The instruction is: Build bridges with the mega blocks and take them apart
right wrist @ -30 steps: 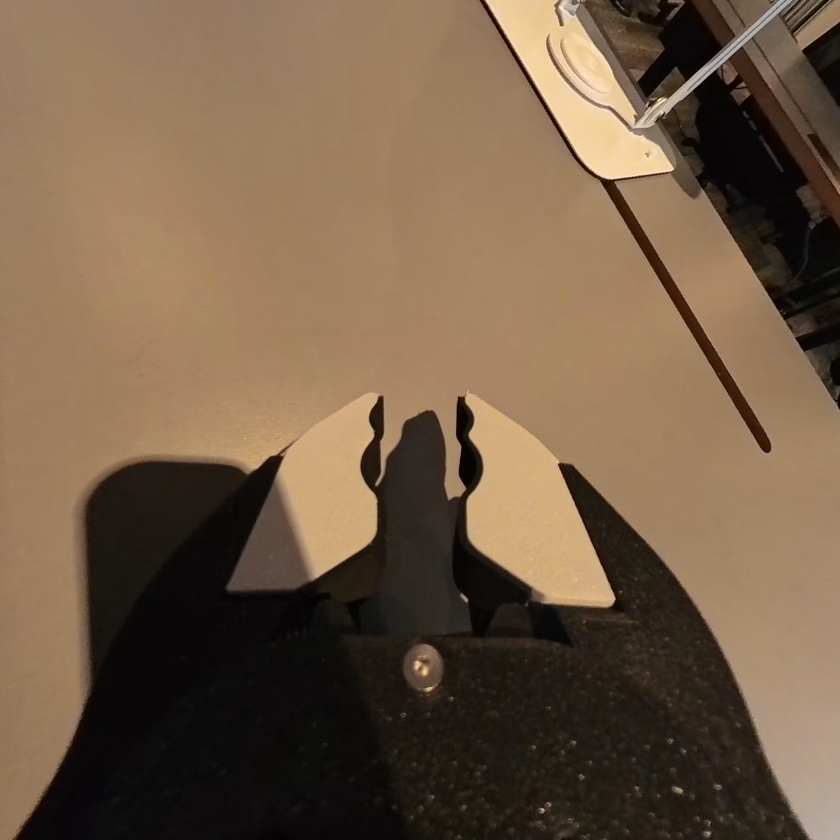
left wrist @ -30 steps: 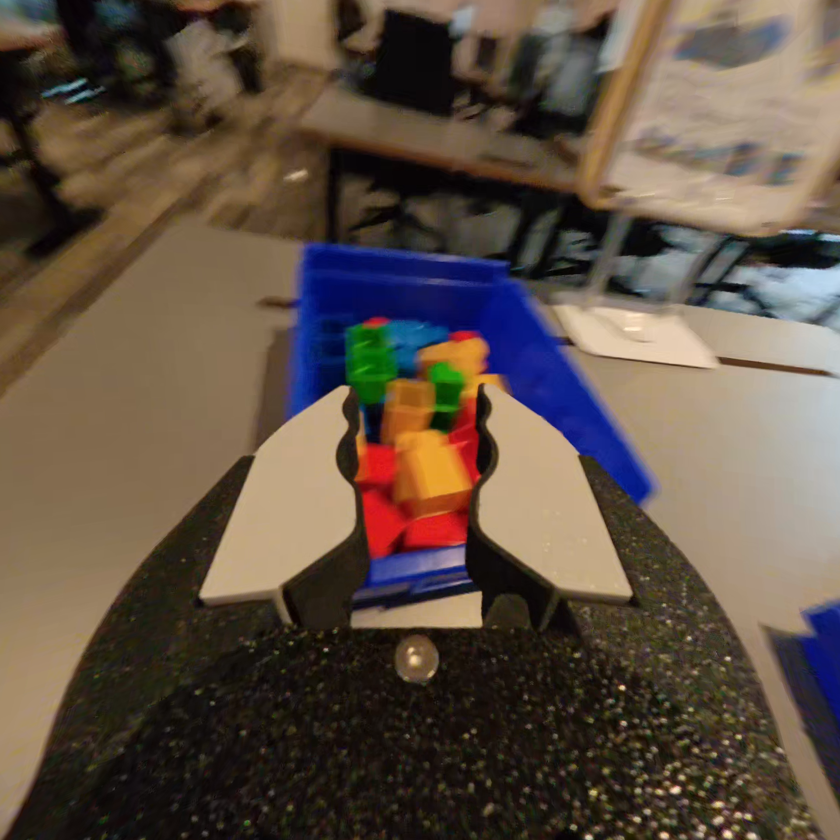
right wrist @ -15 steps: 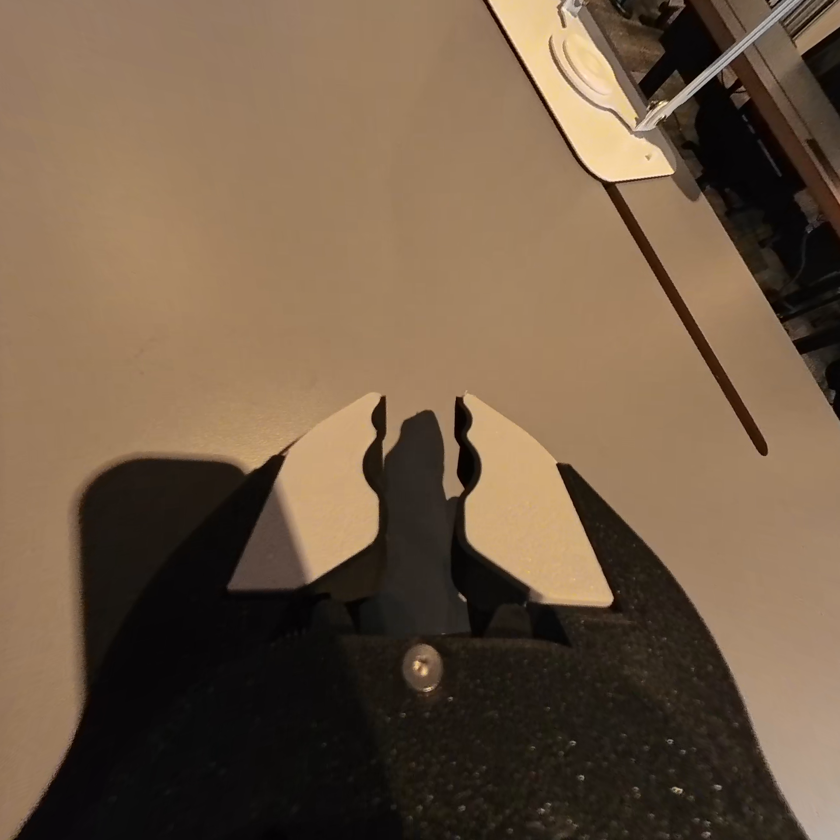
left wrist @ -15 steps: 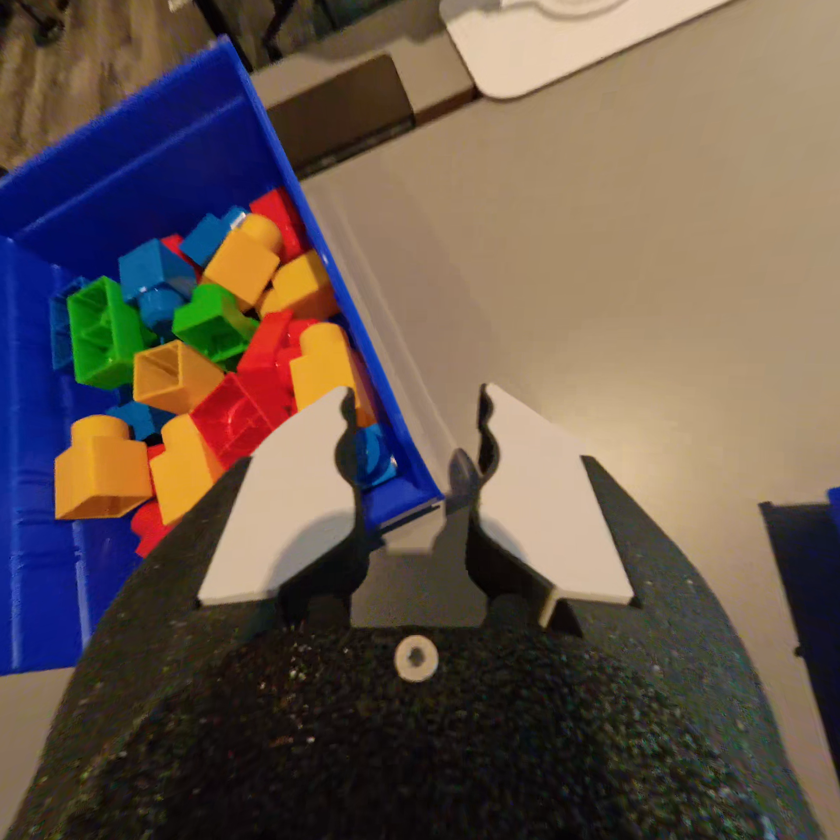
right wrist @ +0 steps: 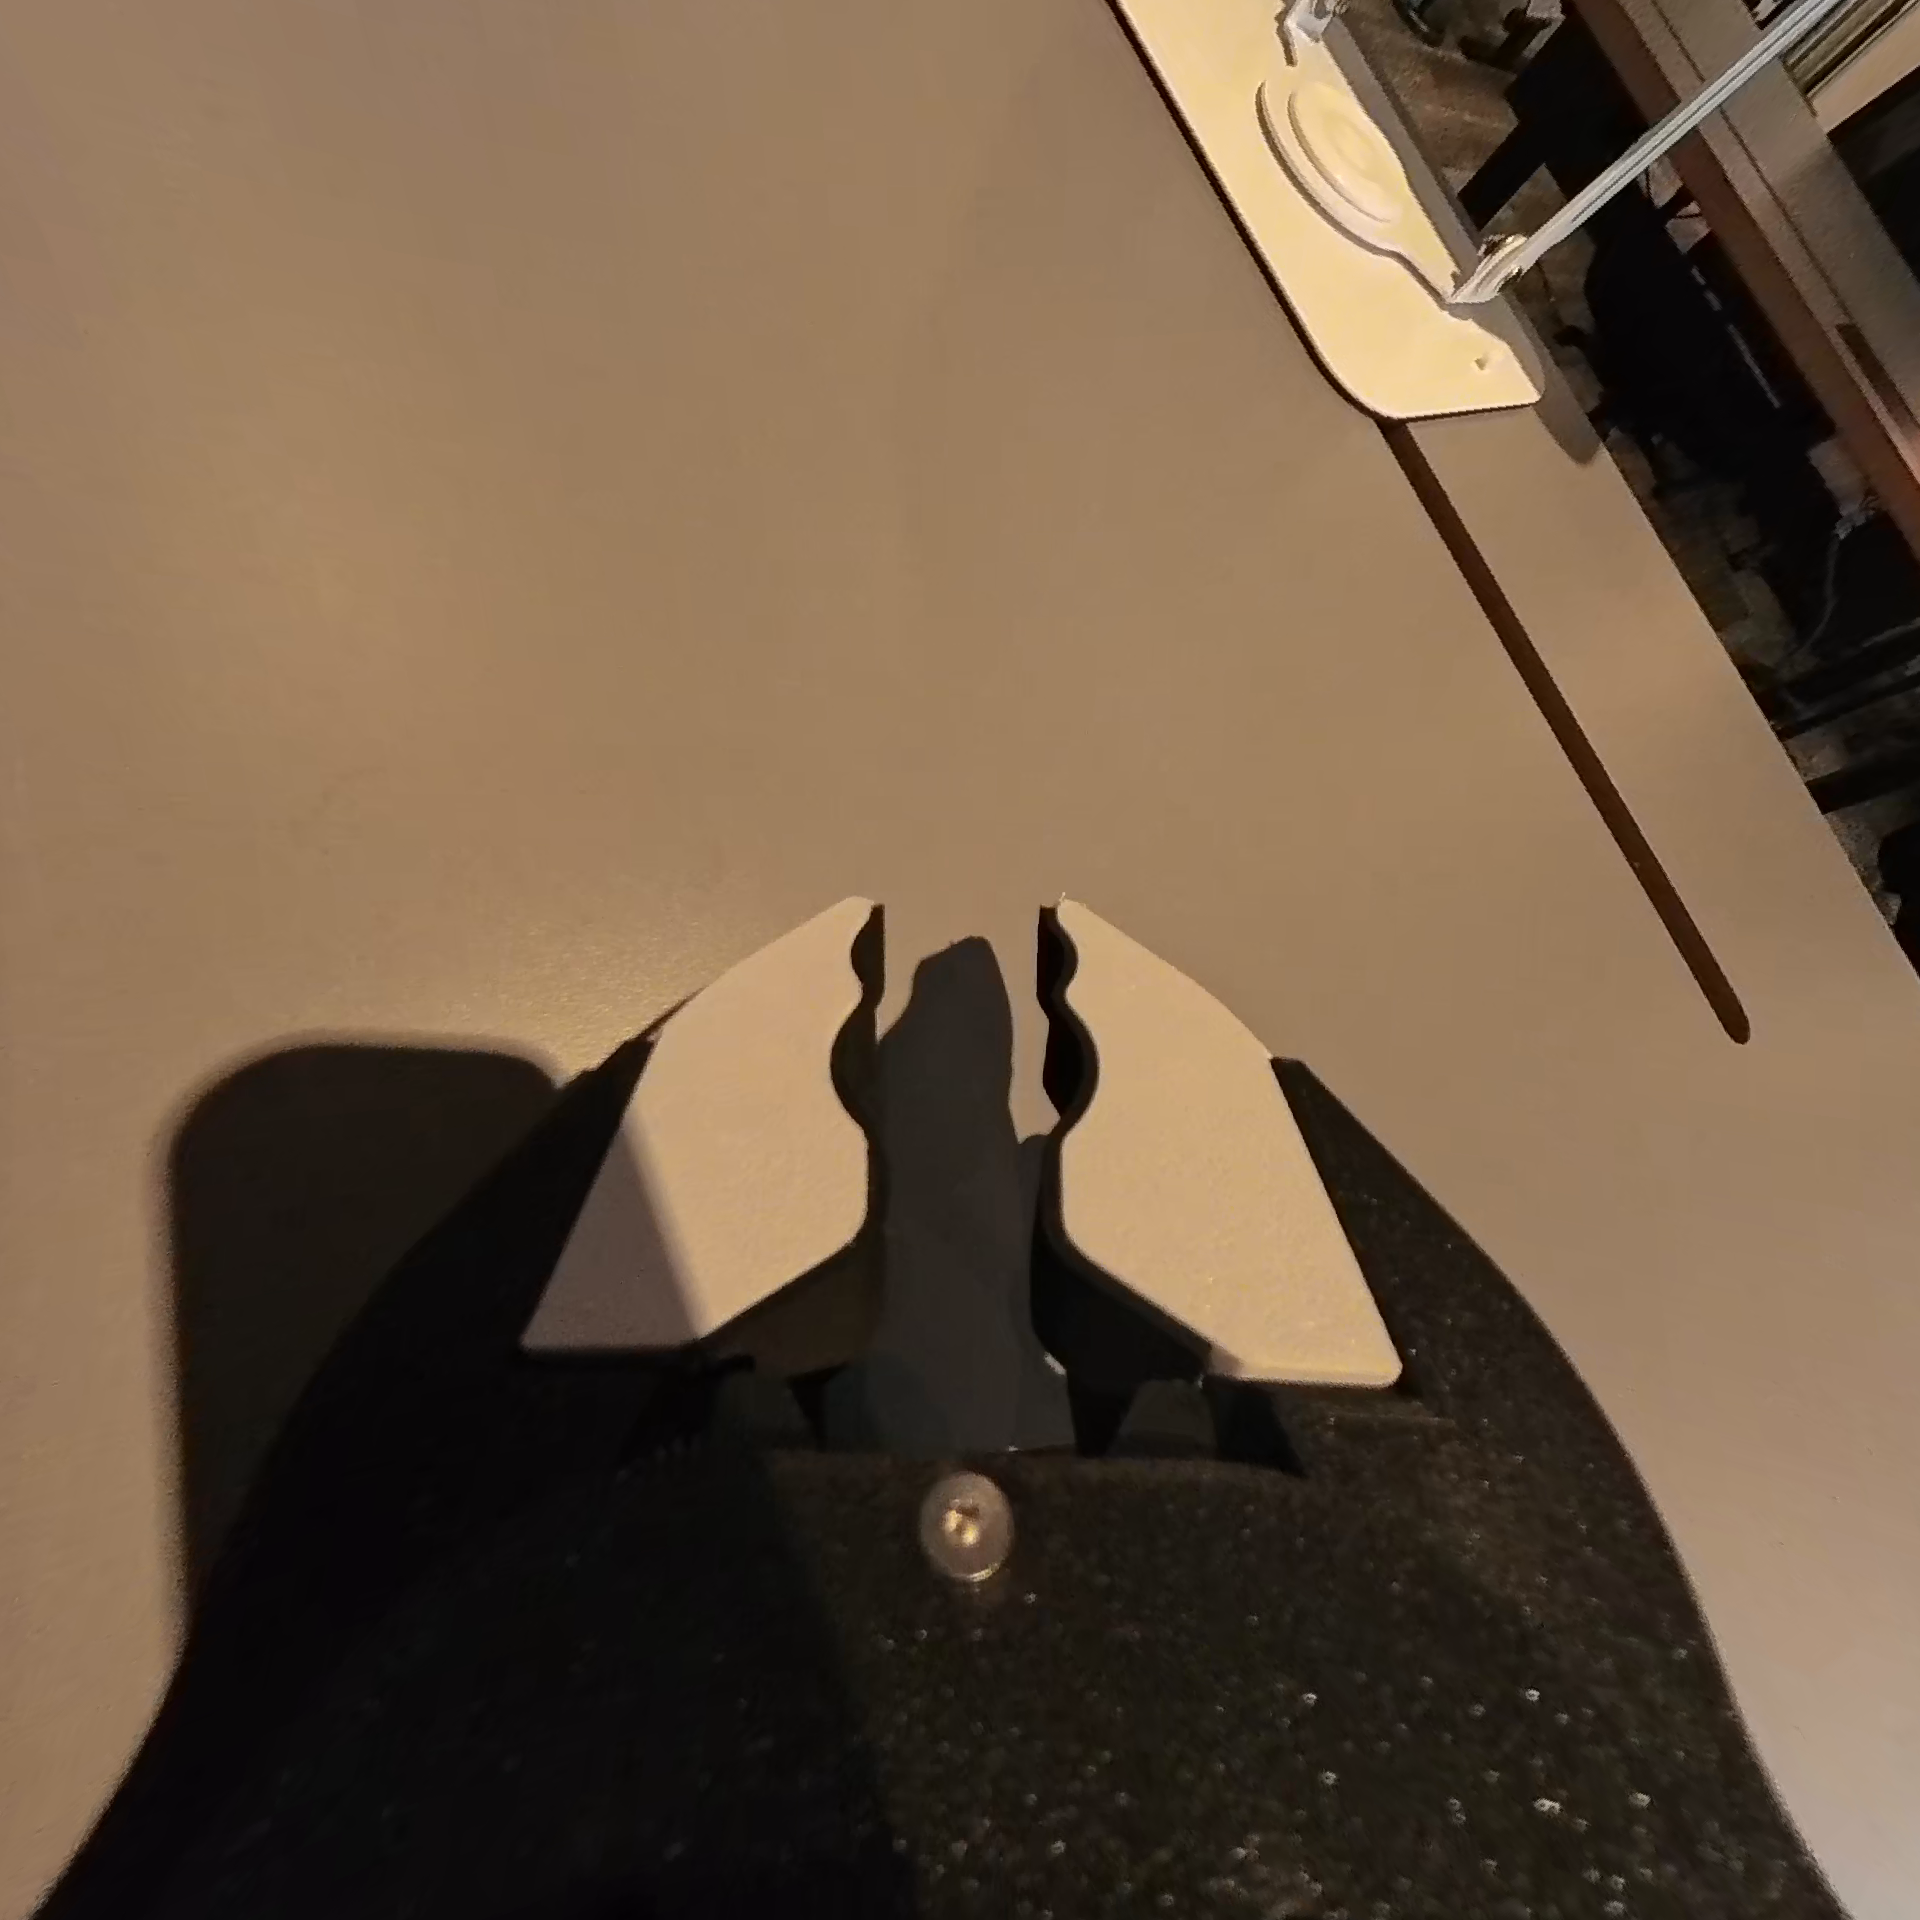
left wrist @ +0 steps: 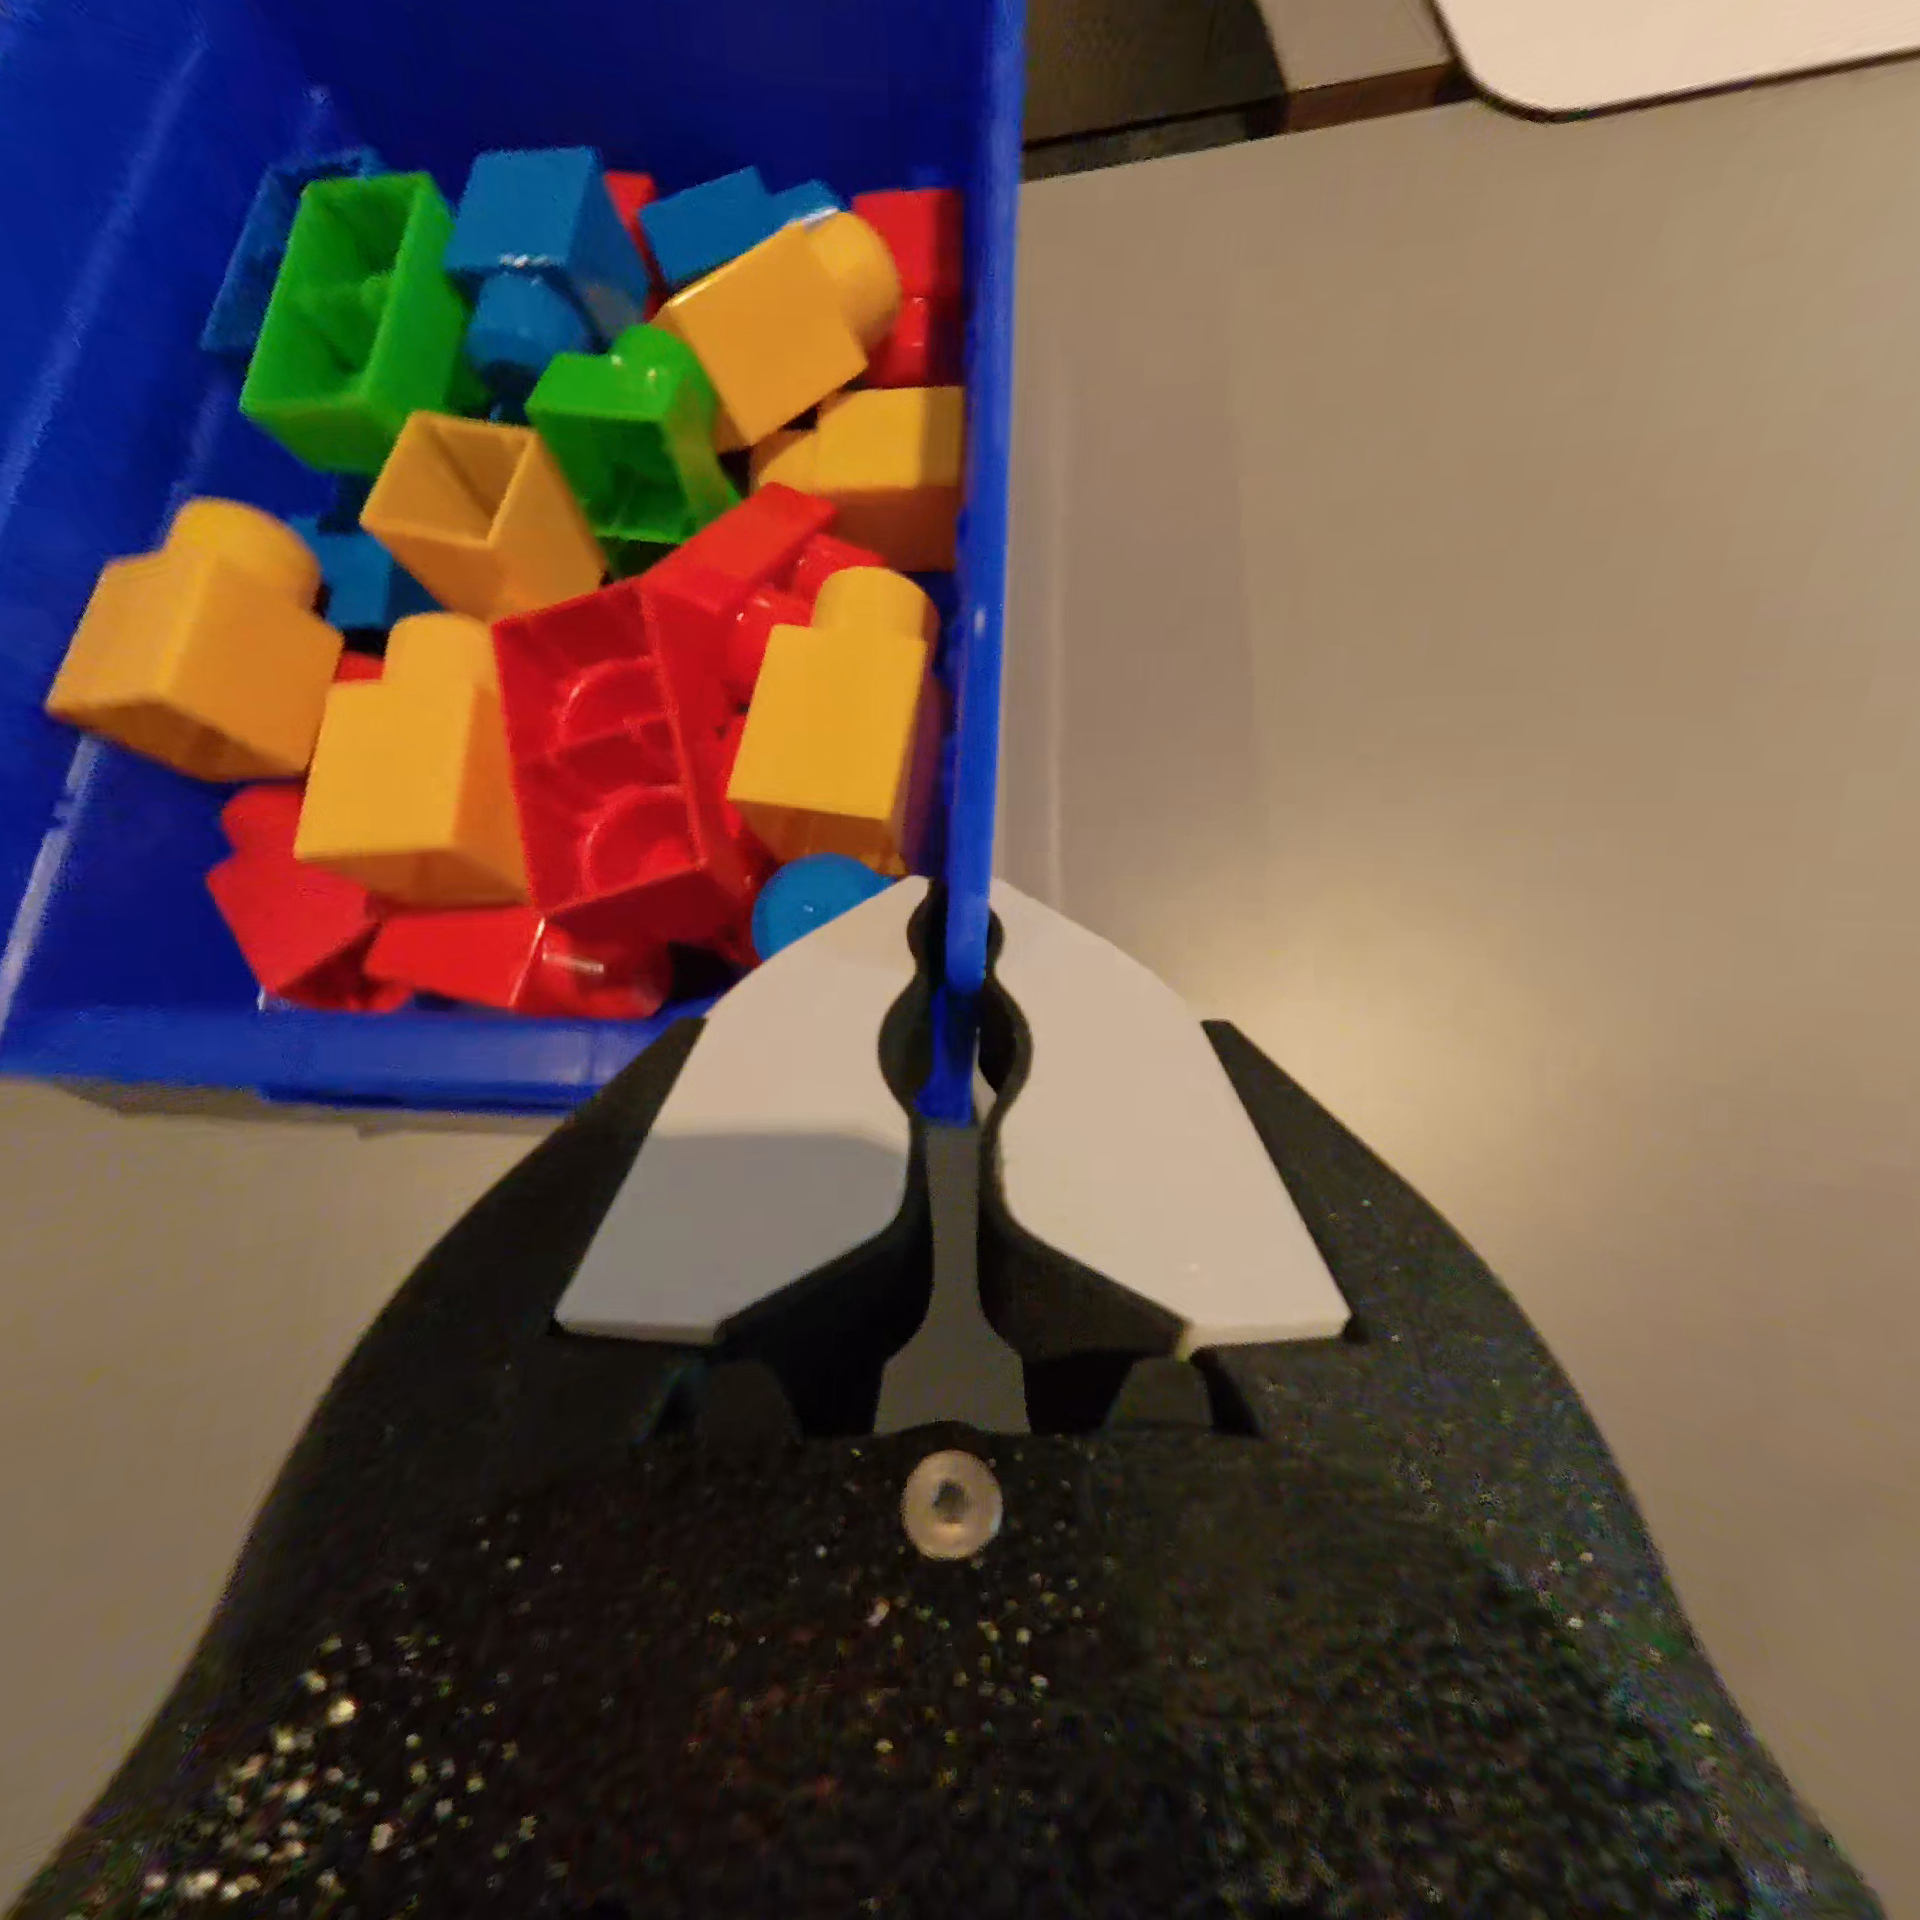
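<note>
Left wrist view alone showed the blue bin (left wrist: 499, 1049) of mega blocks (left wrist: 582, 582) — left gripper (left wrist: 954, 935) clamped on its right wall. Right gripper (right wrist: 961, 914) — fingers apart, empty — hovered low over bare grey table (right wrist: 623, 468).

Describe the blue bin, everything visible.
The blue bin is an open-topped box of glossy, hard-looking plastic with thin upright walls. It sits on the grey table and holds a loose heap of blocks in yellow, red, green and blue, lying at all angles. The left gripper is shut on its right wall near the front corner, one finger inside and one outside. Its far end runs out of frame.
</note>
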